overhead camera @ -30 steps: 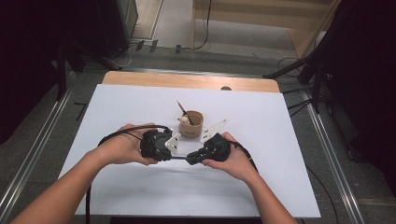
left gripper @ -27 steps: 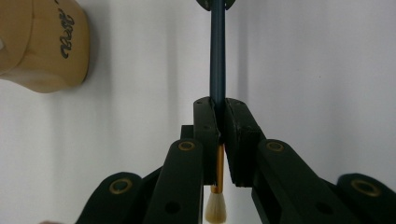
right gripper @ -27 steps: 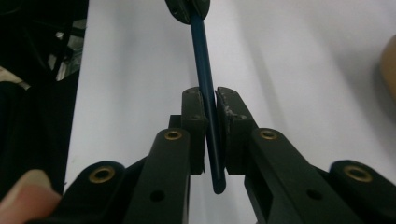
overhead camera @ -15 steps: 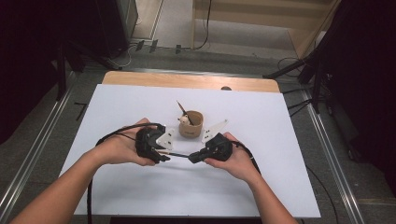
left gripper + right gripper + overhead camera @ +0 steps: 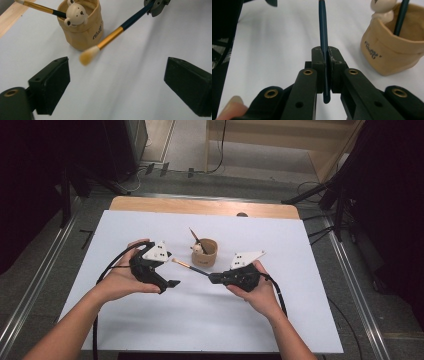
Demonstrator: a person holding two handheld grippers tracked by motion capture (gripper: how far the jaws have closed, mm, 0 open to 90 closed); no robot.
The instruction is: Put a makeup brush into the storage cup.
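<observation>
A makeup brush [image 5: 190, 266] with a dark handle, gold ferrule and pale bristles [image 5: 87, 56] hangs level over the white table. My right gripper [image 5: 212, 277] is shut on its dark handle [image 5: 323, 30]. My left gripper [image 5: 171, 269] is at the brush's bristle end, and its jaws have just been opening. In the left gripper view they stand wide apart [image 5: 117, 85] with nothing between the pads, and the bristles float just beyond them. A tan cloth cup [image 5: 206, 252] with a small bear figure [image 5: 75, 15] stands behind, holding a second brush [image 5: 194, 236].
The white sheet [image 5: 150, 320] covers the table, with a wooden strip [image 5: 200, 206] along the far edge. Metal rails run along both sides. Cables trail from both grippers toward the near edge.
My left gripper has opened, let go of the brush and drawn off to the left. The right gripper keeps its hold on the handle and has shifted slightly right.
</observation>
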